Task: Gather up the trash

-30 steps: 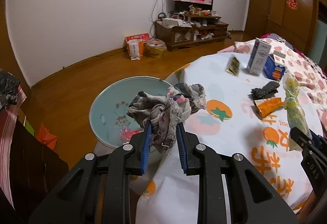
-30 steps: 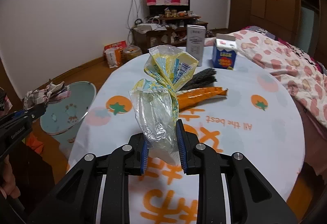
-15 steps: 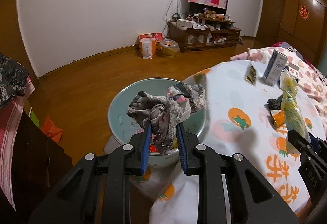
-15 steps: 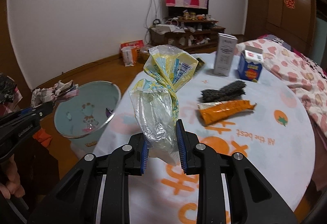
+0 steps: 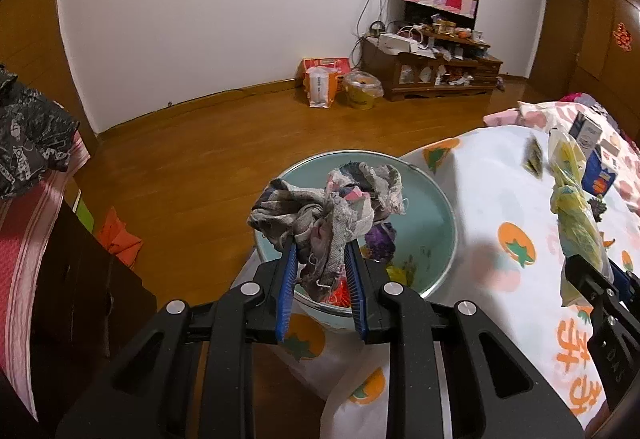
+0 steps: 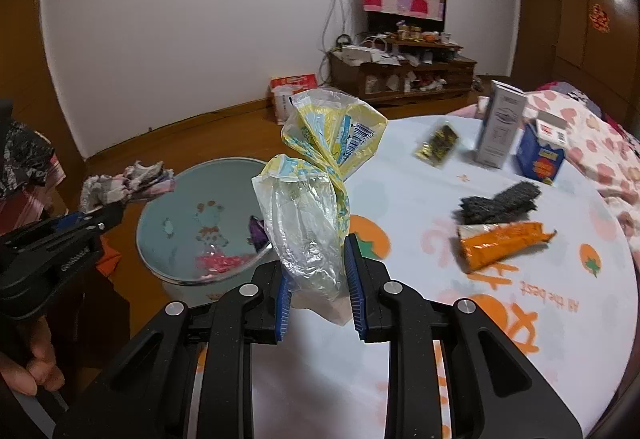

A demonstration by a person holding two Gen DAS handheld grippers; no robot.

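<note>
My left gripper [image 5: 320,279] is shut on a crumpled grey and pink rag [image 5: 328,207] and holds it over the pale blue trash bin [image 5: 440,199], which has scraps inside. The left gripper also shows in the right wrist view [image 6: 86,217] beside the bin [image 6: 168,199]. My right gripper [image 6: 316,279] is shut on a crumpled yellow and clear plastic bag [image 6: 316,179] above the table's left edge, right of the bin. That bag shows in the left wrist view [image 5: 572,207].
On the round table with the tomato-print cloth [image 6: 520,319] lie an orange wrapper [image 6: 500,243], a black wrapper [image 6: 500,199], a small gold packet [image 6: 438,141], a white carton [image 6: 502,127] and a blue carton [image 6: 542,151]. A dark cabinet [image 5: 60,299] stands at left.
Both grippers moved left toward the bin with their loads. The rag now hangs over the bin's opening. The bag is nearer the table's left edge.
</note>
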